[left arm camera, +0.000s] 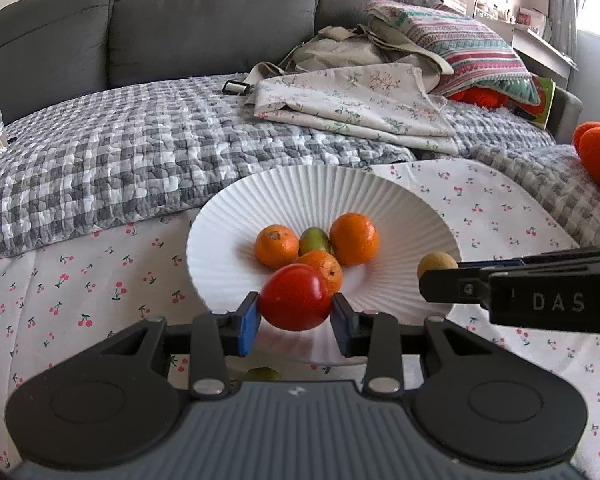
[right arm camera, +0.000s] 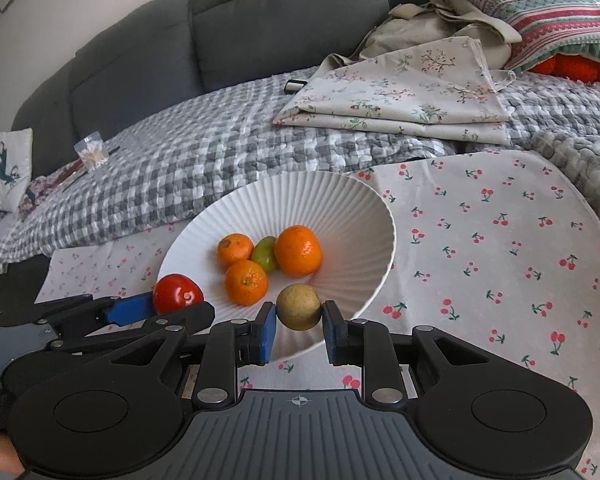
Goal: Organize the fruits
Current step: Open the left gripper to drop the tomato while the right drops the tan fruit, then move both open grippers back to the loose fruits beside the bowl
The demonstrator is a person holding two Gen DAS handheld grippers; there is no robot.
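A white ribbed bowl (left arm camera: 284, 196) (right arm camera: 340, 208) stands on a cherry-print cloth and holds three oranges (left arm camera: 354, 238) (right arm camera: 299, 250) and a small green fruit (left arm camera: 314, 240) (right arm camera: 265, 254). My left gripper (left arm camera: 296, 312) is shut on a red tomato (left arm camera: 294, 297) just above the bowl's near rim; from the right wrist view that tomato (right arm camera: 177, 293) shows at the bowl's left edge. My right gripper (right arm camera: 299, 322) is shut on a small tan-green round fruit (right arm camera: 299, 306) over the bowl's near side. In the left wrist view this fruit (left arm camera: 436, 264) peeks out above the right gripper's body.
A grey checked quilt (left arm camera: 120, 160) covers the sofa behind the bowl. Folded floral cloths (left arm camera: 356, 104) (right arm camera: 400, 96) and a striped pillow (left arm camera: 472, 48) lie at the back right. Another green fruit (left arm camera: 262, 374) lies on the cloth under my left gripper. A pack of toothpicks (right arm camera: 92, 152) sits far left.
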